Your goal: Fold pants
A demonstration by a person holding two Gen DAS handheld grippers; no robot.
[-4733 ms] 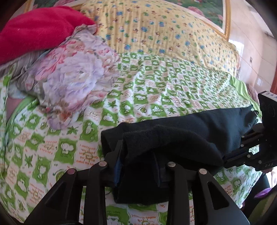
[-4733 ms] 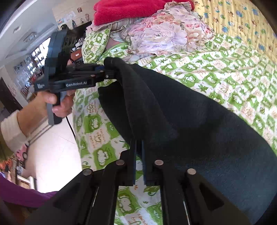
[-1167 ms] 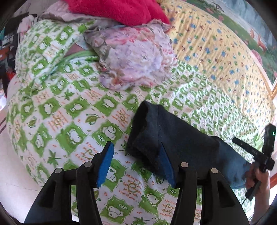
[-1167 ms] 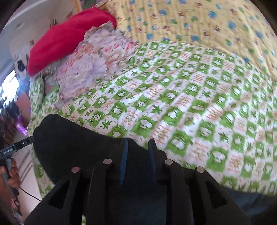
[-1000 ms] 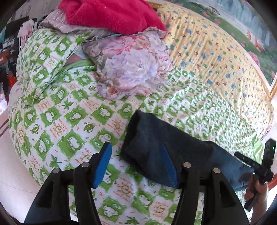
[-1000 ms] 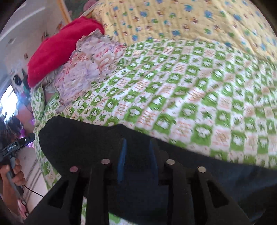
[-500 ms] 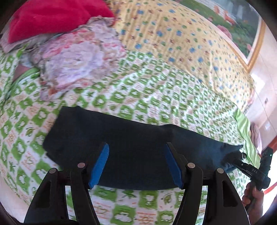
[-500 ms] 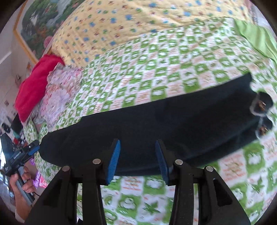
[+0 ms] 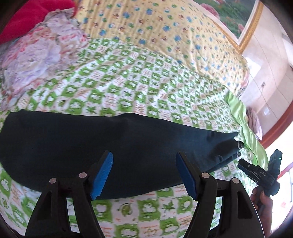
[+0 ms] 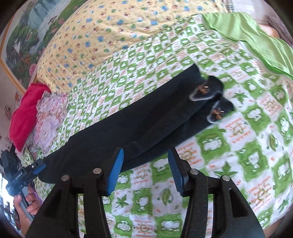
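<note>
Dark navy pants [image 9: 109, 142] lie flat, folded lengthwise into one long strip across the green-and-white bedspread [image 9: 128, 87]. Their cuffs with small bow trims [image 10: 207, 89] point toward the green sheet side. My left gripper [image 9: 144, 174] hovers over the strip's near edge, its blue pads apart and its jaws opening, nothing pinched. My right gripper [image 10: 144, 170] hangs just off the pants' near edge close to the cuffs, jaws opening, only bedspread between the pads. Each gripper also shows small in the other view: the right gripper [image 9: 243, 164] beside the cuffs, the left gripper [image 10: 39, 165] at the waist end.
A floral quilt bundle [image 9: 36, 55] and a red blanket [image 9: 27, 16] are piled at the head of the bed. A yellow patterned quilt [image 9: 164, 36] lies along the far side. A plain green sheet [image 10: 247, 33] covers the bed's foot. A hand [image 10: 27, 203] holds the left gripper.
Both grippers let go of the pants and drew back toward the near edge. The pants went from a bunched fold in the air to a long strip flat on the bed. Both jaws widened.
</note>
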